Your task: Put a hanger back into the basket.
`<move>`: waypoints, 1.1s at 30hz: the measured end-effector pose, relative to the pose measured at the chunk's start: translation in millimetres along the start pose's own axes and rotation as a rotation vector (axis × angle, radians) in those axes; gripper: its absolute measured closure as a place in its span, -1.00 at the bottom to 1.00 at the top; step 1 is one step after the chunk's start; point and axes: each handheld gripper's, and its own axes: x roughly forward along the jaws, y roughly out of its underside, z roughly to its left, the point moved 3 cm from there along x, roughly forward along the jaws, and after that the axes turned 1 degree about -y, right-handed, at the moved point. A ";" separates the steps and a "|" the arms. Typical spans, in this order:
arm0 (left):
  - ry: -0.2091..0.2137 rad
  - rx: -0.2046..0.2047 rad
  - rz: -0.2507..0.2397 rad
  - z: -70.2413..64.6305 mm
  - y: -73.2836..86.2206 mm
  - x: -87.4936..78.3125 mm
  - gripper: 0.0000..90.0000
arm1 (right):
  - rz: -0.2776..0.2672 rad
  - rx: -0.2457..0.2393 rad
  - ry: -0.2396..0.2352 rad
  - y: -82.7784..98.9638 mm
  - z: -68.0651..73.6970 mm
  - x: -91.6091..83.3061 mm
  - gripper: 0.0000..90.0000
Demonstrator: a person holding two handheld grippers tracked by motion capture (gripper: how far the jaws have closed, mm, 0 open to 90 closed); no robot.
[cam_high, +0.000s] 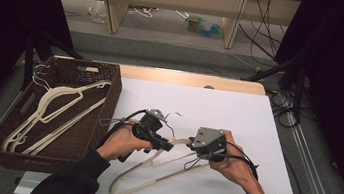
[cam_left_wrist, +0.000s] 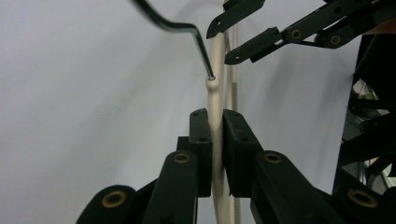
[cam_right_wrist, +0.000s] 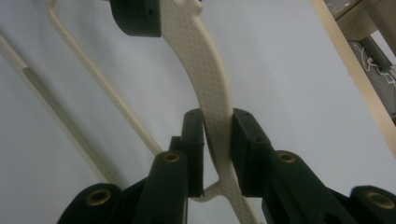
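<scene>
left claw [cam_high: 167,146]: pinches the cream hanger [cam_high: 149,176] on its neck, just below the metal hook [cam_left_wrist: 187,30]; pads tight on both sides.
right claw [cam_high: 199,153]: pinches the same hanger on its shoulder, beside the left claw.
hands: left hand [cam_high: 121,143] and right hand [cam_high: 236,167] come in from the bottom edge, claws angled toward each other.
hanger: over the white tabletop [cam_high: 238,116], near its front edge.
basket [cam_high: 102,113]: at left, holds more hangers [cam_high: 52,111].

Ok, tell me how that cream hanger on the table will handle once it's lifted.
The cream hanger looks thin, so probably light and fairly stiff. Its textured arm should resist slipping in the right tool. With the left tool clamped near the wire hook, it likely won't swing.
</scene>
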 end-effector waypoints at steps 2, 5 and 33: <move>0.023 -0.014 -0.014 -5.1 -1.0 -2.6 0.89 | -0.004 0.004 0.005 0.3 1.4 -4.5 0.66; 0.009 0.015 -0.019 -10.3 -3.4 -6.0 0.90 | -0.030 0.049 0.026 1.4 1.7 -12.6 0.50; -0.125 -0.008 -0.127 -9.9 -31.4 -115.2 0.90 | -0.259 0.390 0.154 29.5 27.1 -80.2 -0.21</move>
